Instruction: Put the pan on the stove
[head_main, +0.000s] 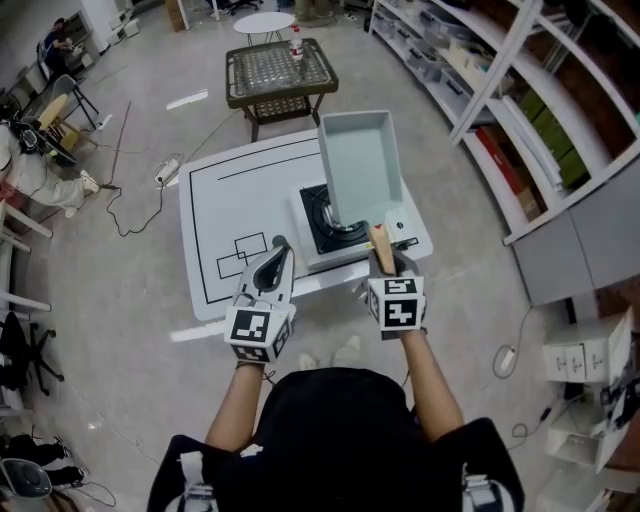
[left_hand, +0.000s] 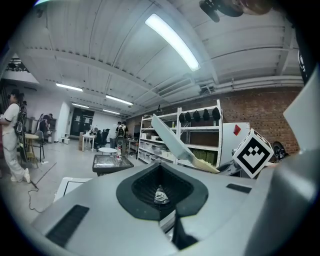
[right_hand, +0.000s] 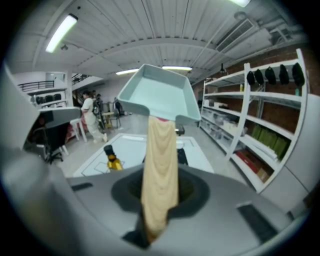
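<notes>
Right claw (head_main: 383, 258) grasps the wooden handle (head_main: 378, 238); the pan (head_main: 357, 165) juts straight ahead, tilted, over the stove (head_main: 322, 228). Left claw (head_main: 274, 258) clenched empty alongside.

bare tabletop (head_main: 215, 190) left of stove (head_main: 316, 236), shelving (head_main: 520, 120) near on right

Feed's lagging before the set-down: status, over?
Right gripper shut on pan handle. Left gripper empty, jaws together. Pan tilted above stove, not down yet. Yellow bottle on table beside stove, off burner.
</notes>
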